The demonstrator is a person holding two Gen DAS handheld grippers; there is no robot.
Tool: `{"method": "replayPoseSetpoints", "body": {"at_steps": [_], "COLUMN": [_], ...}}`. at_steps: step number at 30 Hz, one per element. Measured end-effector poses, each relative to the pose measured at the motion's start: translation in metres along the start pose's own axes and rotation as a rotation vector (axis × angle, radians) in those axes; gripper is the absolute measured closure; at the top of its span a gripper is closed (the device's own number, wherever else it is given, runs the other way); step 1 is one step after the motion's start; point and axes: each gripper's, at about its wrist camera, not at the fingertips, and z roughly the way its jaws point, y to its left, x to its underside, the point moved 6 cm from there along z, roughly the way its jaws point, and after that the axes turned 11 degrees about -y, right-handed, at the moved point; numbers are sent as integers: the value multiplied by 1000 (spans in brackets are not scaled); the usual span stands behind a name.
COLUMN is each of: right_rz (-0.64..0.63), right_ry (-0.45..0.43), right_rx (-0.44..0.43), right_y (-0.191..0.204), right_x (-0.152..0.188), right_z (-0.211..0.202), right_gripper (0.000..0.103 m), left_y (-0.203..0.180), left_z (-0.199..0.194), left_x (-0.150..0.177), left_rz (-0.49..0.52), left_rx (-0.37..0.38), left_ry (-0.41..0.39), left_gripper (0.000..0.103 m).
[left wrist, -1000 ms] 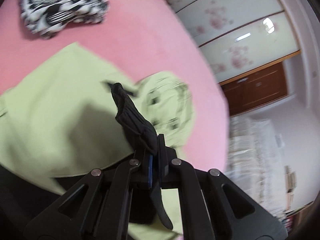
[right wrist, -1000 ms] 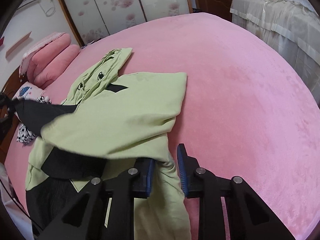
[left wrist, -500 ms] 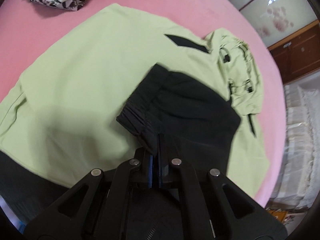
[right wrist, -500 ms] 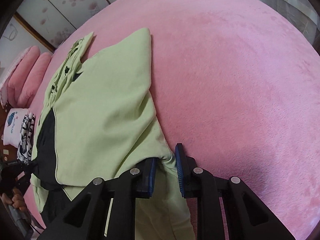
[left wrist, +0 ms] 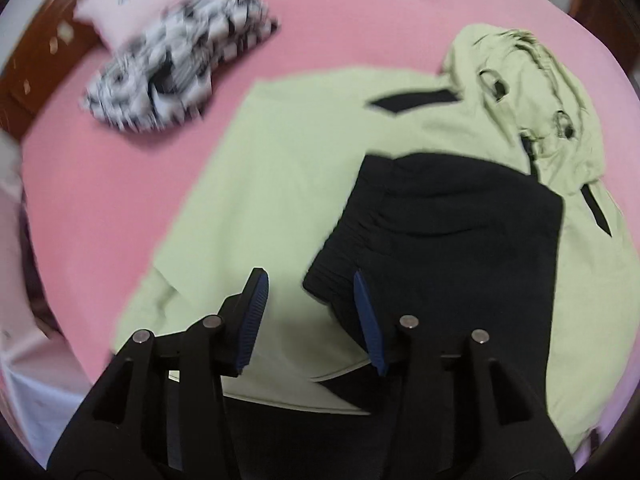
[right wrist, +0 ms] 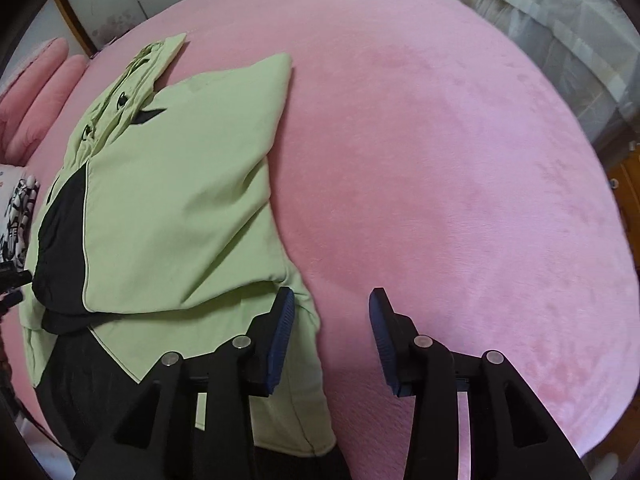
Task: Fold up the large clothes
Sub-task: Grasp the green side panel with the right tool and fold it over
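A wide bed covered in a soft pink plush blanket (left wrist: 120,184) fills both views, with a dark wooden headboard edge at the upper left of the left wrist view.

Left wrist view: the light green hooded jacket with black panels (left wrist: 280,184) lies spread flat on the blanket, its hood (left wrist: 532,92) crumpled toward the upper right. A black sleeve with a ribbed cuff (left wrist: 448,232) is folded across the green body. The left gripper (left wrist: 308,316) points down over the jacket with its blue-padded jaws opening; the cuff's corner lies just beside the right-hand pad, and nothing is pinched between them. Beyond the jacket, well apart from it, sit a rumpled black-and-white patterned garment (left wrist: 172,76) and a small pale pink printed pillow (left wrist: 140,4). This view is somewhat blurred.

Right wrist view: the same jacket (right wrist: 172,208) lies on the left part of the blanket (right wrist: 440,160), a green sleeve folded over its body and a black panel showing along its left edge. The right gripper (right wrist: 332,336) has its jaws opening, released; the left pad sits over the jacket's green edge, the right pad over bare blanket. Pink bolster pillows (right wrist: 40,80) lie at the far left, floral wardrobe doors (right wrist: 132,4) stand behind, and a white ruffled bedspread (right wrist: 552,20) shows at the upper right.
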Motion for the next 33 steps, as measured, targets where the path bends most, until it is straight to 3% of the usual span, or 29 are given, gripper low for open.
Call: {"method": "replayPoseSetpoints", "body": {"at_steps": [4, 6, 9, 11, 13, 15, 17, 21, 24, 29, 33], "right_rz": [15, 39, 82, 69, 23, -13, -31, -53, -162, -241, -348], "right_ry": [-10, 41, 74, 72, 76, 110, 140, 148, 87, 28, -11], "right_rx": [-18, -100, -264, -356, -430, -451, -434, -463, -358, -144, -40], "right_y": [26, 49, 88, 113, 141, 158, 159, 152, 128, 58, 42], "right_x": [-12, -10, -9, -9, -5, 4, 15, 15, 11, 1, -7], "right_z": [-15, -12, -10, -9, -4, 9, 25, 28, 28, 35, 33], "right_gripper": [64, 74, 89, 92, 93, 100, 102, 102, 102, 102, 102], "left_y": [-31, -47, -82, -103, -126, -141, -149, -139, -110, -56, -31], "left_z": [-29, -42, -52, -58, -58, -54, -46, -10, 10, 23, 28], "left_x": [4, 12, 24, 35, 47, 55, 59, 61, 55, 41, 40], "left_rz": [105, 162, 185, 170, 158, 152, 139, 142, 115, 74, 89], "left_rx": [244, 326, 460, 546, 594, 618, 623, 526, 455, 342, 271], "left_ry": [-18, 10, 75, 125, 173, 212, 232, 267, 266, 239, 226], "left_gripper": [65, 82, 92, 97, 97, 102, 103, 103, 103, 103, 103]}}
